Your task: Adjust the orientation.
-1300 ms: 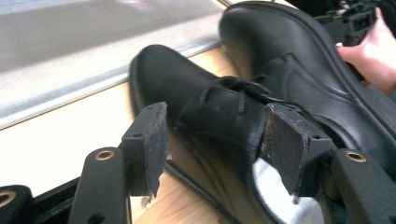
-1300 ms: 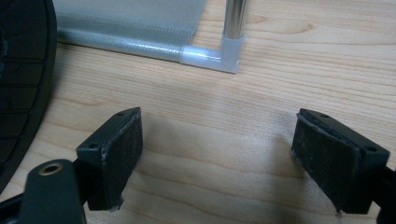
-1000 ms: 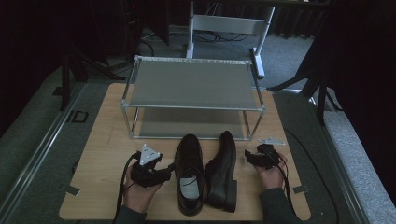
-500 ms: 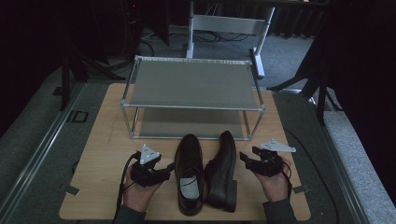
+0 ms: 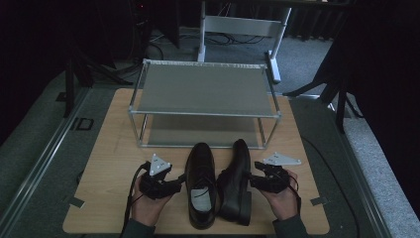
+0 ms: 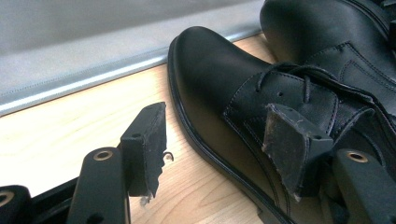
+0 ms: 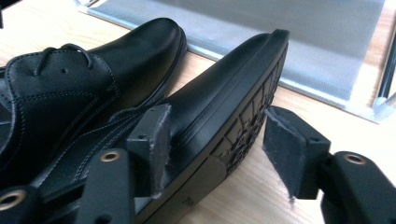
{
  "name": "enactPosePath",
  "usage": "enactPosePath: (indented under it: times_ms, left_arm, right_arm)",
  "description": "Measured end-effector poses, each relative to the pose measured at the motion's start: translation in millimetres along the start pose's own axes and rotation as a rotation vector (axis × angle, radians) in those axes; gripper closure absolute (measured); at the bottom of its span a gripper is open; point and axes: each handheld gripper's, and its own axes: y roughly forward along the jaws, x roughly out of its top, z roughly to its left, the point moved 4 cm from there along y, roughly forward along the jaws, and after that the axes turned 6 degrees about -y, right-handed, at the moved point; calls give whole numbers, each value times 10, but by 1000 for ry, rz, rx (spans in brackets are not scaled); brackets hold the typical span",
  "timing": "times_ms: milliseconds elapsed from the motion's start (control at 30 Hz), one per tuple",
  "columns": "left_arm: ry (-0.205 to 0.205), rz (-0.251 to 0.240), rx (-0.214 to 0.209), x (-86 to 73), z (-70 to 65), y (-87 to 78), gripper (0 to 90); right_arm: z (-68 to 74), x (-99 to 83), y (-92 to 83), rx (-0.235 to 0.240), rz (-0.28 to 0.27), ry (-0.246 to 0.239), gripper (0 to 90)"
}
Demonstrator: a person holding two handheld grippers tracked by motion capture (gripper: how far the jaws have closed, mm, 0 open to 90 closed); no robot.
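Two black lace-up shoes lie on the wooden table in front of a rack. The left shoe stands upright, toe toward the rack. The right shoe lies tipped on its side, sole facing right. My left gripper is open at the upright shoe's left flank. In the left gripper view that gripper has one finger over the shoe by its laces and the other over bare wood. My right gripper is open; its jaws straddle the sole edge of the tipped shoe.
A two-tier metal shoe rack with grey shelves stands just beyond the shoes' toes. The wooden table has bare room left of the left gripper. A white frame and dark stands sit on the floor behind.
My right gripper has moved left, up to the sole of the tipped shoe. The left gripper and both shoes have stayed where they were.
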Motion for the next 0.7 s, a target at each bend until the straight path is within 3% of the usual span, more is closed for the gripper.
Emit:
enactPosePath:
  times_ms: [100,333,500,700]
  left_arm:
    - [1,6,-3,-9,-7,16,402]
    - [9,3,-5,0,-27,4,403]
    - [7,16,-7,-18,-25,38,404]
    - [13,18,-10,-19,-47,49,404]
  right_arm:
    - [-18,-12,-39,42,1,11,550]
    - [-121,-67,-141,28,9,50,558]
    - [-221,-140,-223,-33,21,77,479]
    - [-333,-239,-299,-45,45,117,523]
